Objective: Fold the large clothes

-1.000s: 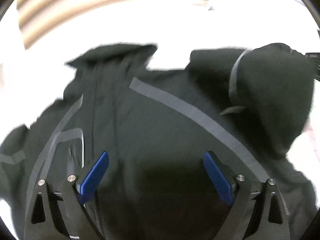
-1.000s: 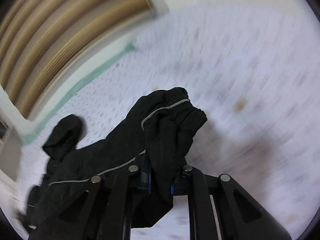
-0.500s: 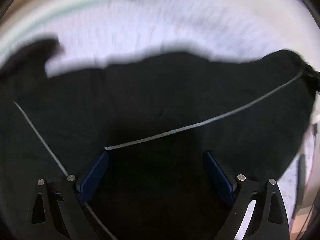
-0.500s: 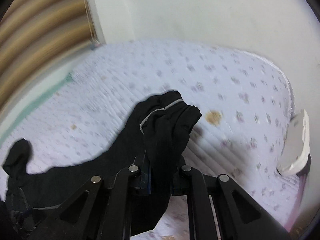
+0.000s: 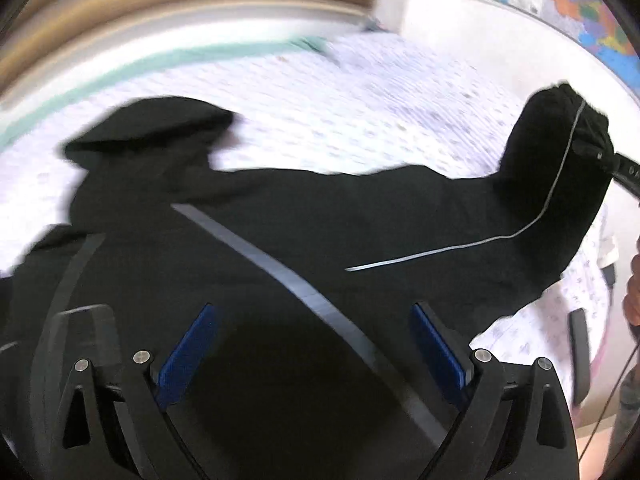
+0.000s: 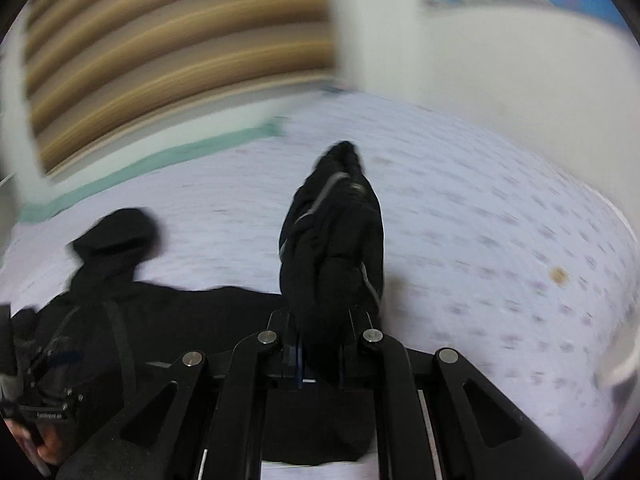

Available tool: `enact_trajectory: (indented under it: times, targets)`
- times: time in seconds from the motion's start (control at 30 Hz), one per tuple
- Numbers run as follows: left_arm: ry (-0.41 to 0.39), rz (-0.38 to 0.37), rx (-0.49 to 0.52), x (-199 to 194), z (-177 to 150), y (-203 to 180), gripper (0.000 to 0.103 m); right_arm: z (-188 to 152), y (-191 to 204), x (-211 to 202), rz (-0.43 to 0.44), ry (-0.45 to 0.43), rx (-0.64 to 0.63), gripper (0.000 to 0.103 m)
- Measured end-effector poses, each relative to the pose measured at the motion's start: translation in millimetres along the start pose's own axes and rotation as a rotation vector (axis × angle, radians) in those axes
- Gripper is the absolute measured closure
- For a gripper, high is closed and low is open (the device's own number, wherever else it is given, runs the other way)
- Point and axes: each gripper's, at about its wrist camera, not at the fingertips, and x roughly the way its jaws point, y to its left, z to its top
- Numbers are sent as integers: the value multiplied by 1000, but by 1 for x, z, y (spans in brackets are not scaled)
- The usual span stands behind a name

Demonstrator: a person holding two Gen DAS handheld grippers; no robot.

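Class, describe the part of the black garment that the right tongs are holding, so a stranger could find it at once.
Start at the flower-print bed sheet and find the black jacket spread over it. Follow it to the one sleeve lifted off the bed, pinched in the right tongs. Unlike the flat body and hood, it stands up and carries thin grey piping.

A bed with a white sheet printed in small purple marks carries a black jacket, spread across its near side. A teal band edges the far side. A brown stain marks the sheet at right.
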Motion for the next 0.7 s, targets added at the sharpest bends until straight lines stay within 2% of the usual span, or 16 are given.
enact_trajectory:
  times: [0.17,0.27,0.37,0.47,0.57,0.6,0.7]
  targets:
    - [-78,137,-45,-76,-31,73,6,4,113,-5,141,10,-117,90]
    - [-105,181,-93,-109,-58,119,6,-2,184,-1,223,36,-179,89]
    - [-120,230,-139,-128,-87,159,6,-23,248,-2,286,78,-227,88]
    - [-152,303,-192,-134,-124,199,6,-45,312,16,329,137,-265,87]
    - [-191,285,-310,-129,-161,241,6,-72,375,38,377,211,-319,87]
    - [-208,275,-335,-131,-168,248,6,-79,383,40,383,220,-332,87]
    - [-302,216,-420,-136,-189,267,6,-106,434,57,406,266,-387,87]
